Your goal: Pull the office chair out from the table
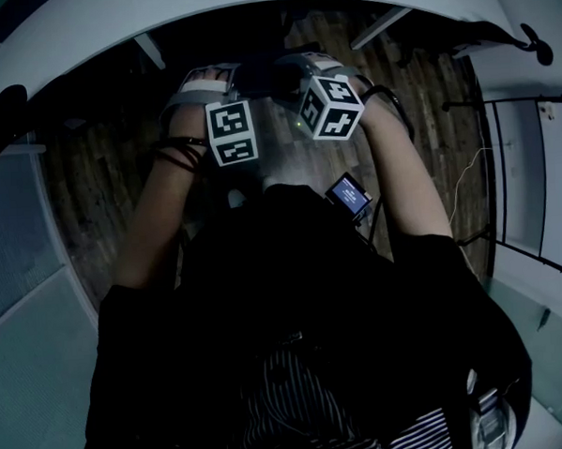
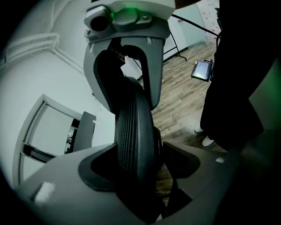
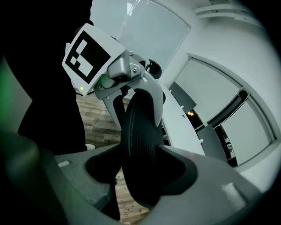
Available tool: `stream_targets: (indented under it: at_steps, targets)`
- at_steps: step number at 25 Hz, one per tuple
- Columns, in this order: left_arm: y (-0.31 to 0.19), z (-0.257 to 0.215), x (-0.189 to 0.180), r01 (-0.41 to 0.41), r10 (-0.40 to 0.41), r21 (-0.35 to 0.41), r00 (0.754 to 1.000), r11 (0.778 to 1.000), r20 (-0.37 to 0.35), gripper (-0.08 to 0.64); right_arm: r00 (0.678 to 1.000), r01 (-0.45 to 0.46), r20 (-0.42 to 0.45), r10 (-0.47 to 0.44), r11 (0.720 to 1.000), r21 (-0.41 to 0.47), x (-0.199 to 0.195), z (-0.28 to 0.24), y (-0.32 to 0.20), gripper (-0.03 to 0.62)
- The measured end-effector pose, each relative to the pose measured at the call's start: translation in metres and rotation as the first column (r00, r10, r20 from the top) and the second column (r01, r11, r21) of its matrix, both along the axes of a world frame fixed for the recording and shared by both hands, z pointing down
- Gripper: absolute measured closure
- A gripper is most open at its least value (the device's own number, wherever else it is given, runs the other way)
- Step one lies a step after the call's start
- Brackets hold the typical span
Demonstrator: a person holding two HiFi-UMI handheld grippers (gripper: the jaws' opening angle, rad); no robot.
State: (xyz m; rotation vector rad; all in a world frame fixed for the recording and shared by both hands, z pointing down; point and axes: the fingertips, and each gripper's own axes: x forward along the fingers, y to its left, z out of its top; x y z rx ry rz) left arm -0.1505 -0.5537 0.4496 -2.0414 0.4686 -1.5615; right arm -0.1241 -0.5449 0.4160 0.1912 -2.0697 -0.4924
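Mesh backrest (image 2: 131, 127) of office chair (image 3: 138, 132) sitting clamped in both my jaws: left gripper (image 2: 139, 165) gripping top edge toward 9 o'clock, right gripper (image 3: 140, 169) toward 3. Table (image 1: 251, 14) lying at 12, floorboards (image 1: 425, 99) showing between. Am judging pull mostly done; letting go remaining.

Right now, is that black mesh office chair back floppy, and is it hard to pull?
The black mesh office chair back probably gives slightly, though its curved rim looks stiff. It should move easily over the smooth wooden plank floor; wheels aren't visible.
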Motion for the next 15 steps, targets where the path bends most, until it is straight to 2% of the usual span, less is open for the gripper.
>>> stream_targets:
  at_steps: [4,9,15]
  targets:
    - [0.004,0.004,0.003,0.031,-0.034,-0.059,0.999,0.998,-0.041,0.249,0.998,0.033,-0.045,-0.033,0.999,-0.003,0.002,0.011,0.006,0.362]
    - [0.004,0.007,-0.008,0.049,-0.051,-0.039,0.998,0.998,-0.044,0.252,0.994,0.084,-0.077,-0.082,0.996,0.021,-0.009,0.016,0.011,0.387]
    - [0.009,0.01,-0.001,0.061,-0.063,-0.05,0.997,0.997,-0.051,0.255,0.99,0.11,-0.094,-0.11,0.994,-0.004,-0.001,0.02,0.016,0.388]
